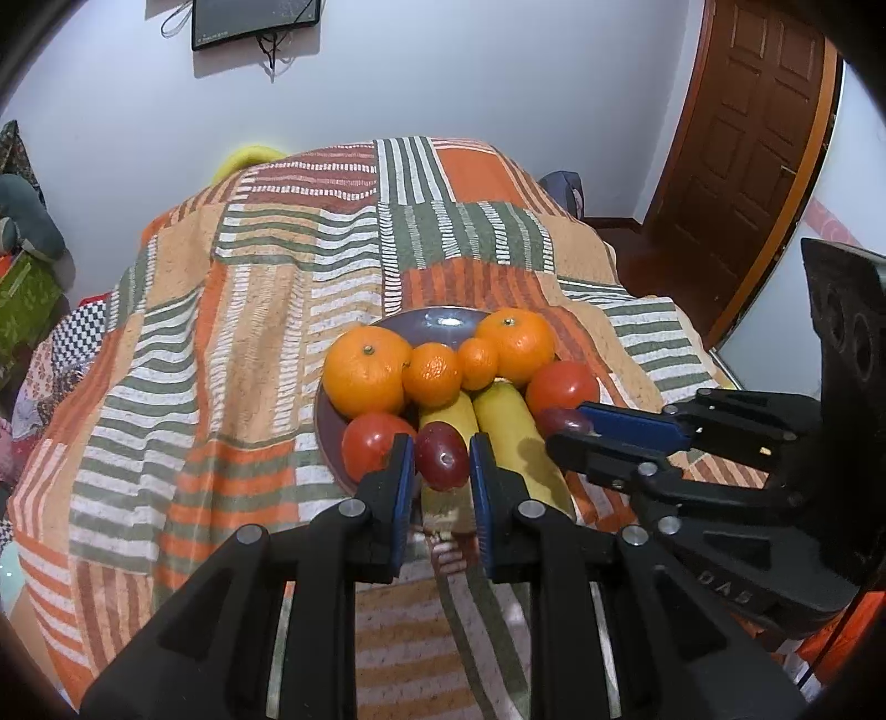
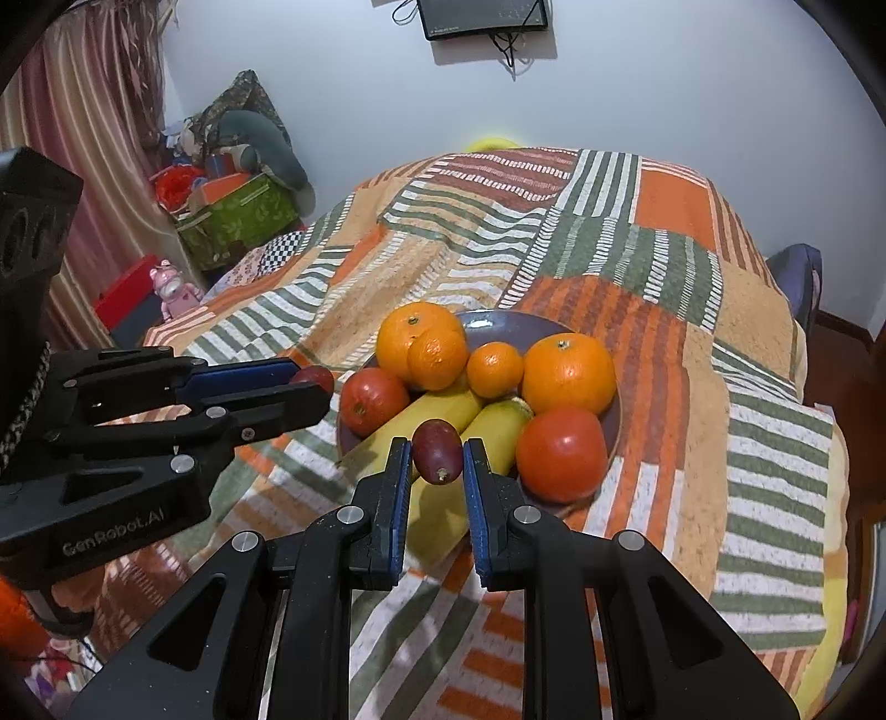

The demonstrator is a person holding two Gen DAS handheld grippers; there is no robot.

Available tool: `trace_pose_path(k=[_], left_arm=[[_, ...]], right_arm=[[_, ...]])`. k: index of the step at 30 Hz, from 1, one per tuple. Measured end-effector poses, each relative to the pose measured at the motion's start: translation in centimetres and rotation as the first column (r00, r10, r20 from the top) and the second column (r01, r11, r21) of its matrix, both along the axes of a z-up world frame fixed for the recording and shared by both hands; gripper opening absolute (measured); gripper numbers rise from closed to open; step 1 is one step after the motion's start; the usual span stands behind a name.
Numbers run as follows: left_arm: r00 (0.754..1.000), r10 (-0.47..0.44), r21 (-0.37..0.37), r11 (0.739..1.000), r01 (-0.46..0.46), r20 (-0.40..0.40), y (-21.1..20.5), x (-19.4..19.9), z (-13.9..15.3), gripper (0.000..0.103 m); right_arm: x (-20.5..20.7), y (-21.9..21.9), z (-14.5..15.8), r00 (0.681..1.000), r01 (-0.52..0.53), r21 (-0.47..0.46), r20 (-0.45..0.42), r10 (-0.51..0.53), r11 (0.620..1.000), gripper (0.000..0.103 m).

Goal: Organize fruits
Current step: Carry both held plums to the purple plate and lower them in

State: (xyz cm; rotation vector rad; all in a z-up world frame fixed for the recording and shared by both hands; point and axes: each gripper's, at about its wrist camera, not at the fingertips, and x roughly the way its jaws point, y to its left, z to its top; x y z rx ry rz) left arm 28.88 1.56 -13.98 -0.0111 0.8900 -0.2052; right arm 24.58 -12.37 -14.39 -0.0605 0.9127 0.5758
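Right now my left hand-held gripper (image 1: 442, 457) is clenched on a dark red grape (image 1: 441, 454), its blue pads pressing the fruit from both sides. My right hand-held gripper (image 2: 437, 451) grasps a second grape (image 2: 437, 450) the same way. Each one also shows in the other's view: the right reaches in from the side with its grape (image 1: 565, 421) at its tip, and the left does likewise with its grape (image 2: 313, 379).

Both grapes hang above the near edge of a purple plate (image 1: 437, 321) that sits on a bed under a striped quilt (image 1: 266, 332). From the right wrist, the left one's grape is off to the plate's left side, apart from it.

On the plate two large oranges (image 1: 365, 371) (image 1: 518, 346) lie at the far side, with two small mandarins (image 1: 432, 374) (image 1: 477, 363) between them, all four touching in a row. Two bananas (image 1: 515, 432) (image 1: 448, 421) lie side by side down the middle, their near ends reaching past the rim onto the quilt. A tomato (image 1: 372, 446) sits on the left of the bananas and another tomato (image 1: 562, 387) on the right, each close below an orange.

A screen (image 1: 255, 19) hangs on the far wall, and a wooden door (image 1: 742, 149) stands to the right.
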Motion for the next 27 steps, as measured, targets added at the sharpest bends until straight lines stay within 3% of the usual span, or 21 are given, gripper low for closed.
trace_pose_path(k=[15, 20, 27], left_arm=[[0.998, -0.006, -0.055, 0.998, 0.002, -0.064, -0.2, 3.3, -3.1, 0.02], [0.997, 0.009, -0.084, 0.996, -0.015, -0.072, 0.3, 3.4, -3.3, 0.031], [0.999, 0.039, -0.078, 0.996, -0.041, -0.038, 1.0, 1.9, -1.9, 0.031]], right_arm=[[1.6, 0.7, -2.1, 0.999, -0.022, -0.049, -0.03, 0.021, 0.999, 0.018], [1.8, 0.6, -2.3, 0.998, -0.02, -0.03, -0.055, 0.019, 0.999, 0.021], [1.4, 0.2, -1.7, 0.998, -0.006, -0.004, -0.06, 0.006, 1.0, 0.023]])
